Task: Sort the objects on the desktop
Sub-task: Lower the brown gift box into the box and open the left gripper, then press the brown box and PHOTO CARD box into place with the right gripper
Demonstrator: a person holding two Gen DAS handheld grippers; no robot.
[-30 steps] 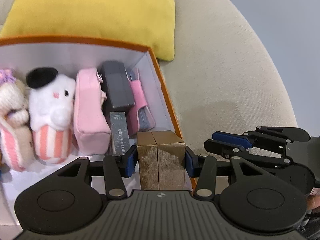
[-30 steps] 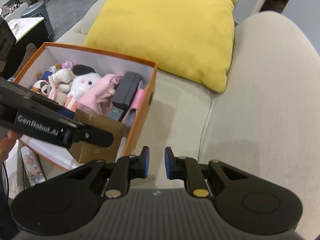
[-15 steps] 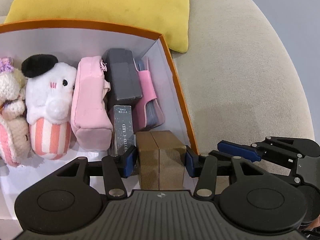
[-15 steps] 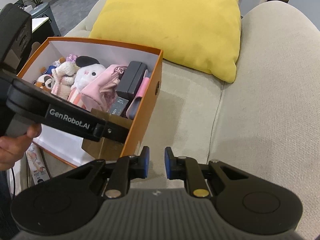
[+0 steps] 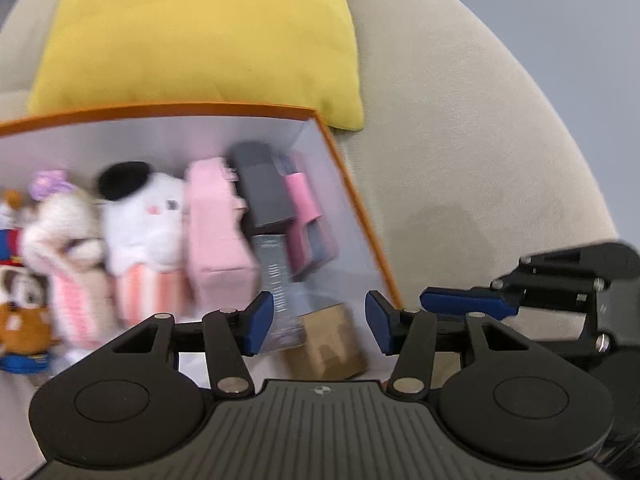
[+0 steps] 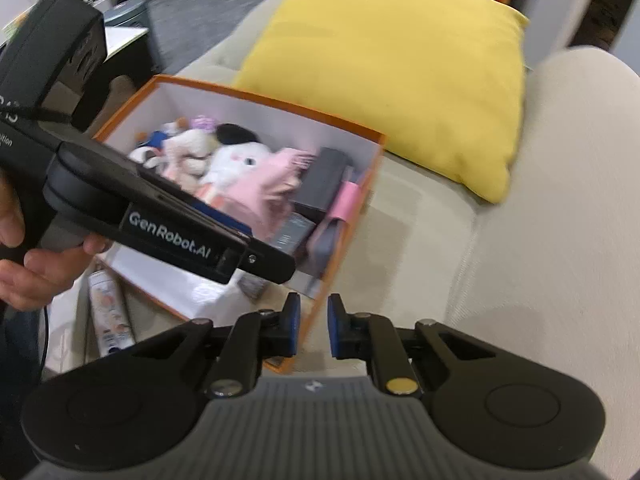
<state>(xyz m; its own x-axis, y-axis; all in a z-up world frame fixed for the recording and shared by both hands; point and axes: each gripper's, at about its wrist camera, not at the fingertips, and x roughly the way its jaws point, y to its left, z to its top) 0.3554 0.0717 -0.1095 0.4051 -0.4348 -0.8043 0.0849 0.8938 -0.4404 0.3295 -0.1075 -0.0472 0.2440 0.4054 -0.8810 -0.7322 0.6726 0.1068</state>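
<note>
An orange box (image 5: 352, 200) with a white inside stands on the sofa. It holds plush toys (image 5: 148, 216), a pink pouch (image 5: 216, 236), a grey case (image 5: 264, 184) and a card pack (image 5: 276, 272). A brown carton (image 5: 332, 344) lies tilted in its near right corner. My left gripper (image 5: 320, 322) hovers open above the carton, its pads clear of it. In the right wrist view the left gripper (image 6: 276, 270) reaches over the box (image 6: 344, 248). My right gripper (image 6: 313, 326) hangs by the box's near corner, jaws closing to a narrow gap with nothing between them.
A yellow pillow (image 5: 200, 32) leans on the beige sofa (image 5: 460, 140) behind the box. A person's hand (image 6: 36, 276) holds the left gripper's handle. A printed tube (image 6: 108, 312) lies left of the box. Bare sofa seat stretches to the right.
The left gripper's pads have come off the brown carton and it has drawn up and back; the carton now lies tilted in the box corner. The right gripper's gap has narrowed slightly.
</note>
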